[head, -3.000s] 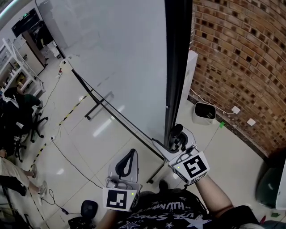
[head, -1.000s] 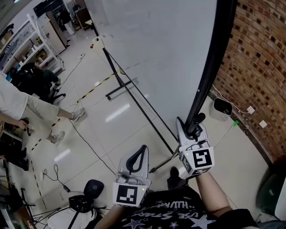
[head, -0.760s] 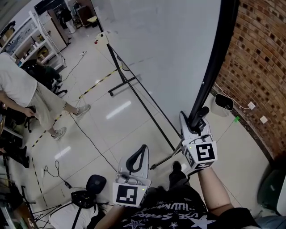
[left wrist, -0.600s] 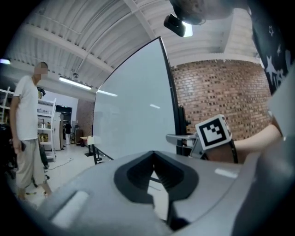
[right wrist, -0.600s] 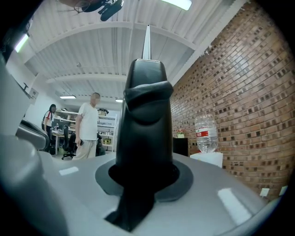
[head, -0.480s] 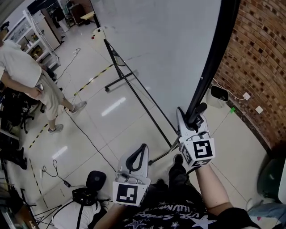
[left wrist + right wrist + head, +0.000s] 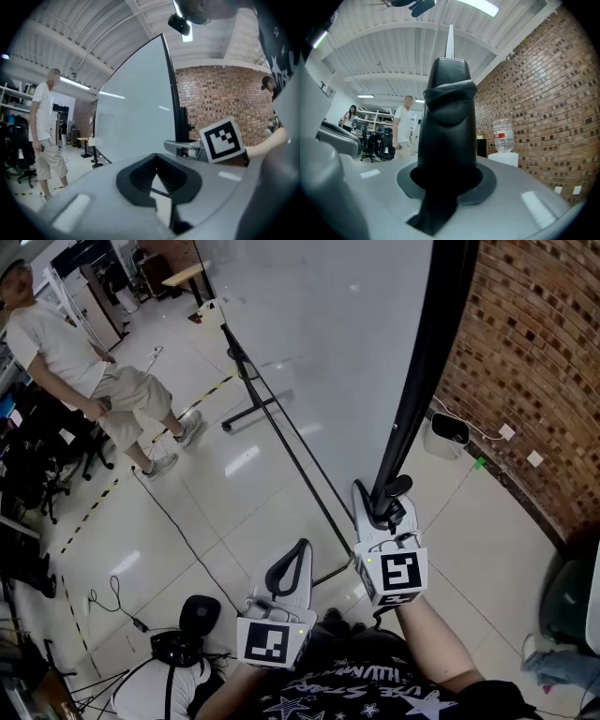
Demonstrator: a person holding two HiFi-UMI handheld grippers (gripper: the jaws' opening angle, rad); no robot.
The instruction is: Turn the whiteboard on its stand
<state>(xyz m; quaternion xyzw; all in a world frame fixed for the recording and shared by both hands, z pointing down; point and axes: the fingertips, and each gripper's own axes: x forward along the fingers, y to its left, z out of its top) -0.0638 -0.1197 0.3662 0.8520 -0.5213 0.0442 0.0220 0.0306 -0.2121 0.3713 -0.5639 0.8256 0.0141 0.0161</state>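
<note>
Here the whiteboard [image 7: 319, 343] stands upright, its length running away to the left.

whiteboard [image 7: 319, 343] — centre, upright on its stand [image 7: 246, 413], running away from the viewer | brick wall [image 7: 534, 362] right of it | right gripper [image 7: 384, 501] clamped on the whiteboard's near edge, low down | left gripper [image 7: 301, 547] left of it, nearer, clear of the board | bystander [image 7: 84, 362] — far left | bin [image 7: 445, 435] against the wall, beyond the right gripper

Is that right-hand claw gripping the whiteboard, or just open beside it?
Gripping: the right gripper is shut on the whiteboard, jaws clamping its black edge.
</note>
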